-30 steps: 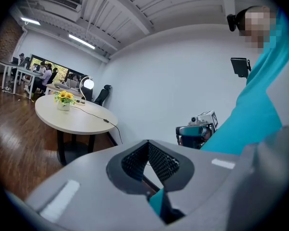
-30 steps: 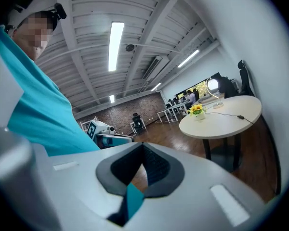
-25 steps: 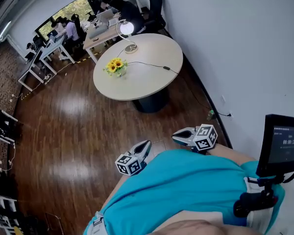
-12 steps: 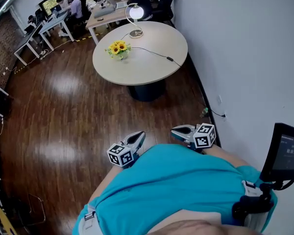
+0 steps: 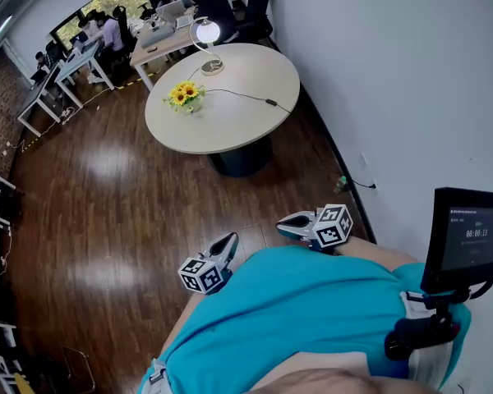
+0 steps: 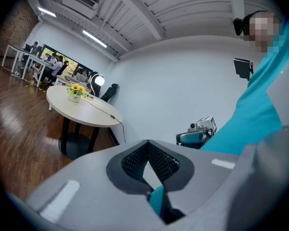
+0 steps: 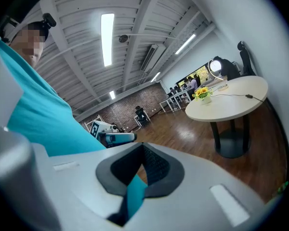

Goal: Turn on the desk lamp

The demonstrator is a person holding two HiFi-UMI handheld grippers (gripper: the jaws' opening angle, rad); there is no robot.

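Observation:
The desk lamp (image 5: 205,33) stands at the far edge of a round white table (image 5: 222,138), its globe glowing bright. A thin cable with an inline switch (image 5: 271,103) runs from it across the tabletop. Both grippers hang close to my teal shirt, a few steps from the table. My left gripper (image 5: 228,243) is shut with nothing in it, and so is my right gripper (image 5: 283,222). In the left gripper view, the lamp (image 6: 97,80) and table (image 6: 86,113) lie far beyond the shut jaws. The right gripper view has the lamp (image 7: 215,66) far off too.
A vase of sunflowers (image 5: 181,95) sits on the table near the lamp. Office desks with seated people (image 5: 107,35) and a black chair (image 5: 255,2) stand behind it. A white wall (image 5: 394,72) runs along the right. A small screen (image 5: 468,238) is mounted by my right side.
The head view has swayed slightly, so the table sits a little further left in the picture. Both grippers stay shut by my waist.

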